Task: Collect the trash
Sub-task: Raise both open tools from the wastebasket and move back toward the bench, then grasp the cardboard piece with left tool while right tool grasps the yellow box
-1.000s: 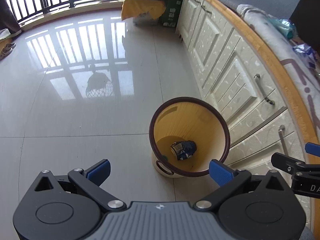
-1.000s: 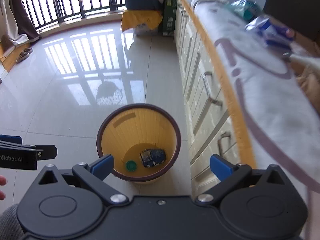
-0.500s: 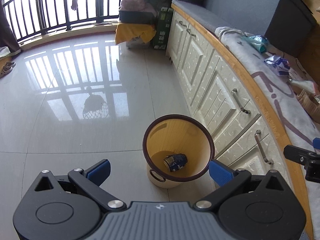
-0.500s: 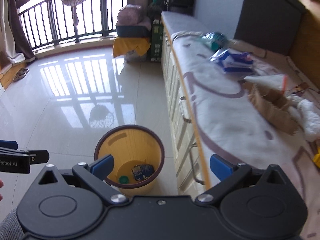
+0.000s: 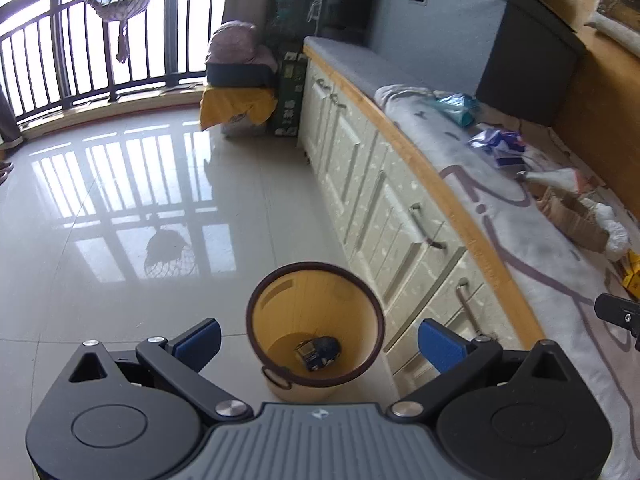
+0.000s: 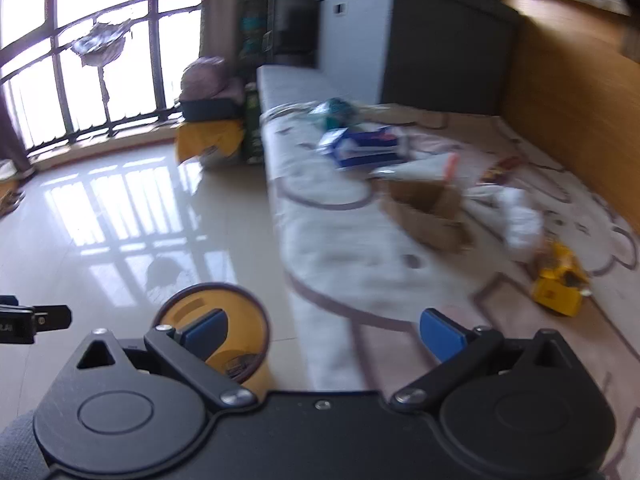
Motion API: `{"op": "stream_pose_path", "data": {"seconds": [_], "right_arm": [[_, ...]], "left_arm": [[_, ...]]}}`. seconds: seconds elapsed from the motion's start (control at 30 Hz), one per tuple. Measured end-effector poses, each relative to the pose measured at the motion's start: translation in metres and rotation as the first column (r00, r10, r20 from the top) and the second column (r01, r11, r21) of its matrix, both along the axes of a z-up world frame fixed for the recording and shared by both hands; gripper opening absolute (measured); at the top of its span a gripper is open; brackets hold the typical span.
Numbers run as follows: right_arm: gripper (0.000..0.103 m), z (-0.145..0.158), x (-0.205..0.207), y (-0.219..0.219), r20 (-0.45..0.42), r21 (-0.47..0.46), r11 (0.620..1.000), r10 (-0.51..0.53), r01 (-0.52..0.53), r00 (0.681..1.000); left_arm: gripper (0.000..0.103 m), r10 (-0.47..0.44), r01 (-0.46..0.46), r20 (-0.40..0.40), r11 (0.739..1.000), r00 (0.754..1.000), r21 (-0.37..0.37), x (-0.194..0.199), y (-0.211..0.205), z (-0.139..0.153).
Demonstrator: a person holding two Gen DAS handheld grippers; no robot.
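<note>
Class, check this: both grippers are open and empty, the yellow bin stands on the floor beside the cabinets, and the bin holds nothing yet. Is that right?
Not quite. The left wrist view shows the bin already holds a crumpled blue item at its bottom. The rest stands: the left gripper and right gripper are open and empty, and the bin stands on the floor beside the cabinets.

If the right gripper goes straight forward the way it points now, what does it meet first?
Probably the white patterned cloth covering the bench top. The right gripper is open and empty, aimed at a bare stretch of cloth; the brown cardboard box lies further on, slightly right. The picture is blurred, so depth is uncertain.
</note>
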State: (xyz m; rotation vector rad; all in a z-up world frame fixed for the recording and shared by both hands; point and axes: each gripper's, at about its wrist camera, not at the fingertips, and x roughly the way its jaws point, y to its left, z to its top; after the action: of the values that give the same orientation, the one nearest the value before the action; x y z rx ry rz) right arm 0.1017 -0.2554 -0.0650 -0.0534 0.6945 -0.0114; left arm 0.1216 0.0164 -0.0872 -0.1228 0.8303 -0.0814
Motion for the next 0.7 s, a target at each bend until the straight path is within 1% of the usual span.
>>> {"op": "stream_pose_path", "data": {"seconds": [0.2, 0.4, 0.5, 0.6, 0.7], "right_arm": [[0.103, -0.004, -0.019, -0.047, 0.057, -0.015, 0.995, -0.099, 0.1, 0.993], [0.103, -0.018, -0.034, -0.091, 0.091, 0.013, 0.978, -0.21, 0.21, 0.974], [0.103, -0.025, -0.039, -0.111, 0.101, 0.03, 0.964, -0.265, 0.263, 0.959], [0.103, -0.031, -0.039, -0.132, 0.087, 0.036, 0.948, -0.317, 0.315, 0.944], [0.103, -0.038, -0.04, -0.151, 0.095, 0.041, 0.927, -0.376, 0.374, 0.922]], "left_arm": [[0.103, -0.046, 0.047, 0.048, 0.999, 0.998, -0.02, -0.004, -0.034, 0.004], [0.103, -0.109, 0.116, 0.116, 0.992, 0.987, -0.051, -0.007, -0.073, 0.006], [0.103, -0.143, 0.151, 0.12, 0.987, 0.982, -0.06, -0.002, -0.094, 0.003], [0.103, -0.188, 0.195, 0.11, 0.979, 0.976, -0.065, 0.005, -0.117, -0.001], [0.103, -0.242, 0.25, 0.108, 0.966, 0.964, -0.06, 0.012, -0.143, -0.003]]}}
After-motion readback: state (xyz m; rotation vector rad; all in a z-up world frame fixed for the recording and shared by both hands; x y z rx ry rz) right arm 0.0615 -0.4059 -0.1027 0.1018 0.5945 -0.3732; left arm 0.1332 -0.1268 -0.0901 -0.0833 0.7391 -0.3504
